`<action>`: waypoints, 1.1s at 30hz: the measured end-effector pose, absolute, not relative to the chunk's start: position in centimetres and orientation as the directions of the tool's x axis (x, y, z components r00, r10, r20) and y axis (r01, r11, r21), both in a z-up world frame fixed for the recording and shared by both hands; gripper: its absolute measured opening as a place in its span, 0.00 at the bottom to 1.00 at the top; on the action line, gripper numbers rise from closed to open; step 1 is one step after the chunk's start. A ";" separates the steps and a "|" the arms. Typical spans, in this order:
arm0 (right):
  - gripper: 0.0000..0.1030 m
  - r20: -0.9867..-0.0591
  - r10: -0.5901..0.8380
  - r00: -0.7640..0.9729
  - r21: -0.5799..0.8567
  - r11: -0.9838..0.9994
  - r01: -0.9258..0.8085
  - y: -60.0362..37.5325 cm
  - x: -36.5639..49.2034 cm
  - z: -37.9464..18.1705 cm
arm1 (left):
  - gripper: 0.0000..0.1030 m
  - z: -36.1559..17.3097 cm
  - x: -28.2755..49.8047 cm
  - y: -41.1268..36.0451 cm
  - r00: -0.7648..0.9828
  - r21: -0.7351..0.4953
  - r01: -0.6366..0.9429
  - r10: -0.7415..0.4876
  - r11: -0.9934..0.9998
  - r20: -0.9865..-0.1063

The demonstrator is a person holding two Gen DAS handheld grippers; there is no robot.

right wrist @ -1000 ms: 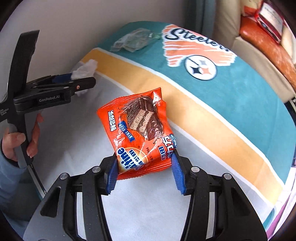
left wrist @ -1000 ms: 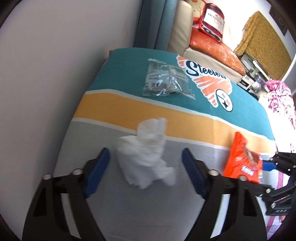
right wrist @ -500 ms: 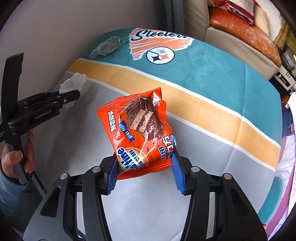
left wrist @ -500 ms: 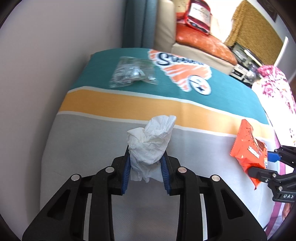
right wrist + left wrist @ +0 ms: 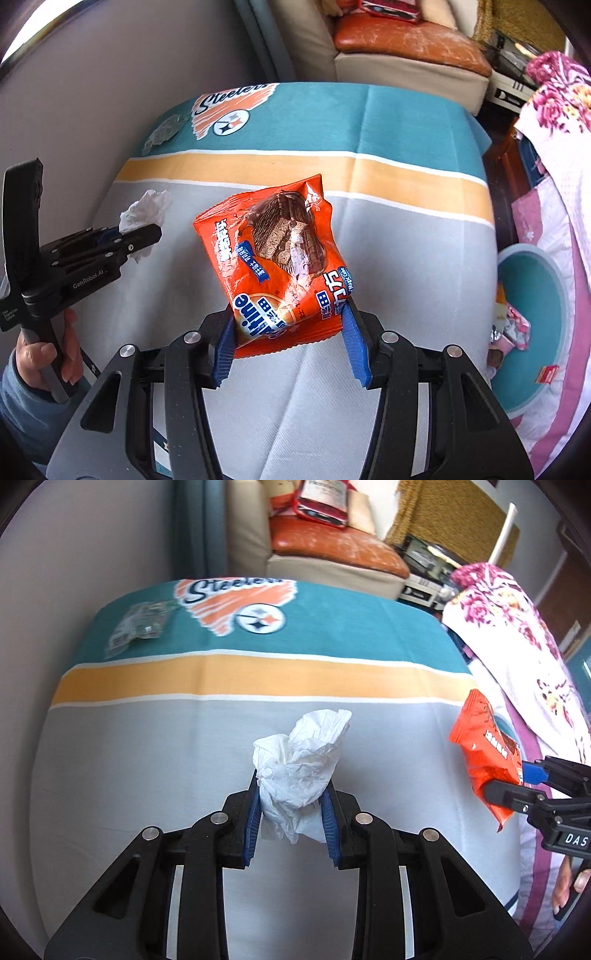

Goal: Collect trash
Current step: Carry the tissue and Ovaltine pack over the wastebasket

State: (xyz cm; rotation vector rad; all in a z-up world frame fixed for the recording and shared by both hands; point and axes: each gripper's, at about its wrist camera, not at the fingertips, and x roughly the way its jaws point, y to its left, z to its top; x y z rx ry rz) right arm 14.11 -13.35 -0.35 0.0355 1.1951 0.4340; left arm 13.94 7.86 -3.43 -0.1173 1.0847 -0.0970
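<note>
My left gripper is shut on a crumpled white tissue, which sticks up between its blue pads above the grey part of the blanket. My right gripper is shut on an orange snack wrapper with a chocolate cake picture, lifted off the blanket. In the left wrist view the orange wrapper and the right gripper sit at the right edge. The right wrist view has the left gripper and the tissue at the left, with a hand on its handle.
A clear plastic wrapper lies on the teal band of the striped blanket by the wall. A teal bin holding wrappers stands at the right, beside a pink floral cloth. A sofa with an orange cushion lies beyond.
The left gripper closed on the tissue and lifted it off the blanket. Both grippers moved rightwards across the bed with their loads, and the teal bin came into the right wrist view.
</note>
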 end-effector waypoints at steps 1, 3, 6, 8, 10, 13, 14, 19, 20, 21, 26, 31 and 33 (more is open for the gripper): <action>0.47 -0.888 0.340 0.310 0.253 0.923 -0.290 -14.2 13.8 -0.2 | 0.29 -3.3 13.9 6.9 0.462 -0.142 0.036 -0.143 0.989 -0.875; 0.47 -0.879 0.343 0.331 0.266 0.929 -0.257 -15.9 13.3 0.1 | 0.29 -3.0 13.5 5.2 0.461 -0.144 0.062 -0.156 0.988 -0.874; 0.47 -0.870 0.328 0.367 0.266 0.941 -0.209 -18.6 12.6 0.5 | 0.29 -2.6 13.3 2.4 0.455 -0.145 0.103 -0.176 0.984 -0.873; 0.47 -0.861 0.330 0.386 0.283 0.943 -0.176 -20.7 12.1 0.7 | 0.29 -2.2 13.2 0.4 0.457 -0.139 0.133 -0.185 0.981 -0.870; 0.47 -0.854 0.320 0.410 0.286 0.947 -0.145 -22.5 11.6 1.1 | 0.29 -1.9 12.9 -1.6 0.457 -0.135 0.165 -0.197 0.977 -0.868; 0.47 -0.843 0.309 0.441 0.288 0.951 -0.114 -25.1 10.7 1.7 | 0.29 -1.4 12.7 -4.6 0.454 -0.128 0.210 -0.212 0.969 -0.865; 0.47 -0.840 0.303 0.450 0.287 0.952 -0.105 -25.9 10.5 1.9 | 0.29 -1.3 12.6 -5.7 0.454 -0.124 0.226 -0.217 0.966 -0.864; 0.47 -0.830 0.269 0.489 0.275 0.959 -0.061 -29.2 9.4 2.4 | 0.29 -0.8 12.3 -10.3 0.447 -0.109 0.290 -0.235 0.951 -0.863; 0.47 -0.829 0.262 0.495 0.272 0.961 -0.053 -30.0 9.1 2.4 | 0.29 -0.8 12.3 -11.2 0.444 -0.107 0.301 -0.238 0.948 -0.864; 0.47 -0.827 0.256 0.500 0.271 0.962 -0.045 -30.7 8.9 2.5 | 0.29 -0.8 12.1 -12.0 0.442 -0.104 0.311 -0.241 0.945 -0.864; 0.47 -0.823 0.219 0.524 0.257 0.967 -0.001 -34.1 7.6 2.5 | 0.29 -1.0 11.7 -16.0 0.422 -0.102 0.354 -0.256 0.930 -0.870; 0.47 -0.817 0.194 0.542 0.269 0.961 0.061 -38.1 6.3 2.2 | 0.29 -1.3 11.4 -19.7 0.403 -0.096 0.393 -0.265 0.915 -0.876; 0.47 -0.818 0.188 0.543 0.275 0.958 0.082 -39.3 5.8 2.0 | 0.29 -1.4 11.3 -21.0 0.395 -0.097 0.408 -0.271 0.908 -0.878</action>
